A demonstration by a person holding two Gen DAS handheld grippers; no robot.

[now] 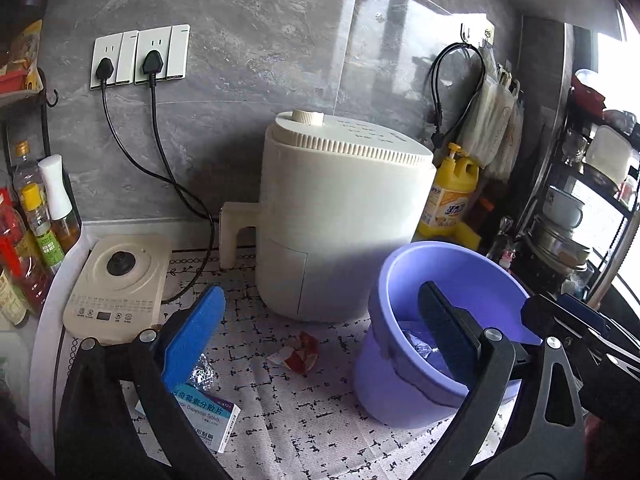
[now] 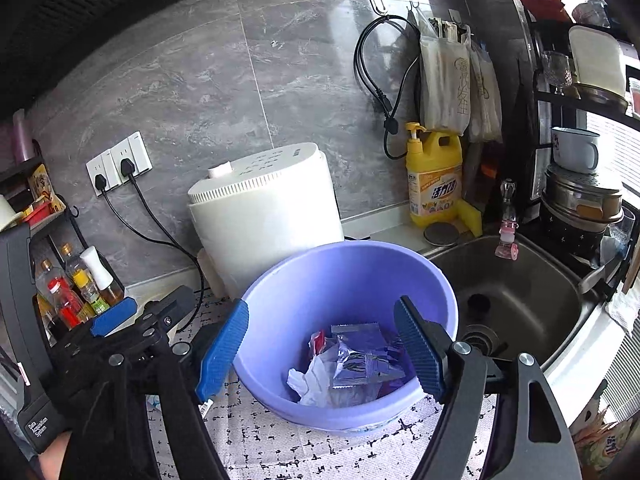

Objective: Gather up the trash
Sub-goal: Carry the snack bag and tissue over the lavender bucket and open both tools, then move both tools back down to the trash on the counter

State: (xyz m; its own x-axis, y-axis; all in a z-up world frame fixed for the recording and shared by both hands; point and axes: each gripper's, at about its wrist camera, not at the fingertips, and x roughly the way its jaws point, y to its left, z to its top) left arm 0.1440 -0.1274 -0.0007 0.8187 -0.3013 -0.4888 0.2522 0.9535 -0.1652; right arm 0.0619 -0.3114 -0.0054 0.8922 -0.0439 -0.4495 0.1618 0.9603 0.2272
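A purple plastic bin (image 1: pixel 448 272) (image 2: pixel 348 276) stands on the patterned mat and holds a silver foil packet (image 2: pixel 360 356), white crumpled paper (image 2: pixel 310 384) and a red scrap. On the mat lie a red-and-white wrapper (image 1: pixel 298 354), a crumpled foil ball (image 1: pixel 202 376) and a medicine box (image 1: pixel 204 416). My left gripper (image 1: pixel 320 328) is open and empty above the mat, its right finger over the bin's rim. My right gripper (image 2: pixel 320 344) is open and empty, its jaws on either side of the bin's opening.
A white air fryer (image 1: pixel 340 216) stands behind the bin. A kettle base (image 1: pixel 120 284) and oil bottles (image 1: pixel 36 216) are at the left. Yellow detergent (image 2: pixel 434 176), a sink (image 2: pixel 520 292) and a dish rack (image 2: pixel 580 200) are at the right.
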